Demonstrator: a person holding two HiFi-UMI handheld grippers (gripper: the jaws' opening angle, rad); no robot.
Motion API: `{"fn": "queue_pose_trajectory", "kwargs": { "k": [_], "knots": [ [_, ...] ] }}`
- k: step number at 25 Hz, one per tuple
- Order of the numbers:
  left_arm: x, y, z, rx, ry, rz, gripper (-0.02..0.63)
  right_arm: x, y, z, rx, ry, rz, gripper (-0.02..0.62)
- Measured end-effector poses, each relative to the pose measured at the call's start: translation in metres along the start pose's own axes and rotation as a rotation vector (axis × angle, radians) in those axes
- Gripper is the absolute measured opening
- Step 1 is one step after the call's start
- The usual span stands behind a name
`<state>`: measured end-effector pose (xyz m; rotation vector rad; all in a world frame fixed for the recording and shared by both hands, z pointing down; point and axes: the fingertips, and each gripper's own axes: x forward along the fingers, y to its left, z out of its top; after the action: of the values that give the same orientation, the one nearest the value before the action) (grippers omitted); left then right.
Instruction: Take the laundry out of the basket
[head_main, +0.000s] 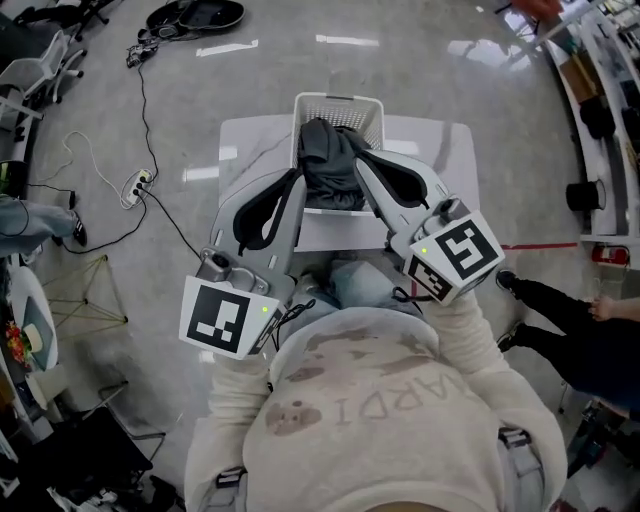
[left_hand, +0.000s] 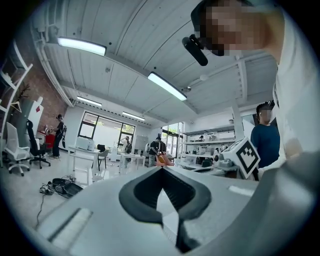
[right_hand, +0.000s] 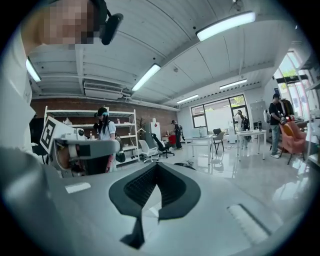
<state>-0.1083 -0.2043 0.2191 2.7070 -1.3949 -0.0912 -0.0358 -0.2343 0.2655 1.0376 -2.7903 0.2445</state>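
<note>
A white slatted laundry basket (head_main: 338, 100) stands on a small white table (head_main: 250, 140). Dark grey laundry (head_main: 330, 165) is heaped in it and reaches over its near rim. My left gripper (head_main: 298, 180) (left_hand: 161, 170) and right gripper (head_main: 360, 158) (right_hand: 156, 165) are held level above the basket, pointing forward, one on each side of the heap in the head view. Both are shut, tips touching, with nothing between them. The gripper views look across the room, with the basket hidden below the gripper bodies.
A power strip (head_main: 137, 185) and cables lie on the glossy floor left of the table. A dark bag (head_main: 195, 15) sits at the back. A seated person's legs (head_main: 560, 310) are at the right. Desks, chairs and people fill the room beyond.
</note>
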Motion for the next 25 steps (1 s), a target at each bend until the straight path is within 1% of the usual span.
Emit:
{"fn": "queue_pose_trajectory", "kwargs": {
  "k": [3,7,10,13,19,25],
  "knots": [
    [0.024,0.012,-0.006,-0.013,0.002,0.020,0.002,0.026,-0.037,-0.027,-0.009,0.094,0.001,0.028],
    [0.051,0.025,-0.021,-0.026,0.022,0.037,0.002,0.064,-0.080,-0.075,-0.026,0.236,0.022,0.028],
    [0.068,0.035,-0.038,-0.014,0.050,0.051,0.001,0.093,-0.102,-0.120,-0.043,0.342,0.060,0.028],
    [0.082,0.049,-0.062,-0.016,0.083,0.059,0.002,0.122,-0.114,-0.167,-0.036,0.427,0.104,0.028],
    [0.108,0.086,-0.110,-0.021,0.116,0.041,0.002,0.165,-0.134,-0.238,-0.020,0.526,0.126,0.028],
    [0.132,0.114,-0.158,-0.004,0.175,0.007,0.002,0.184,-0.144,-0.292,-0.013,0.595,0.141,0.028]
  ]
}}
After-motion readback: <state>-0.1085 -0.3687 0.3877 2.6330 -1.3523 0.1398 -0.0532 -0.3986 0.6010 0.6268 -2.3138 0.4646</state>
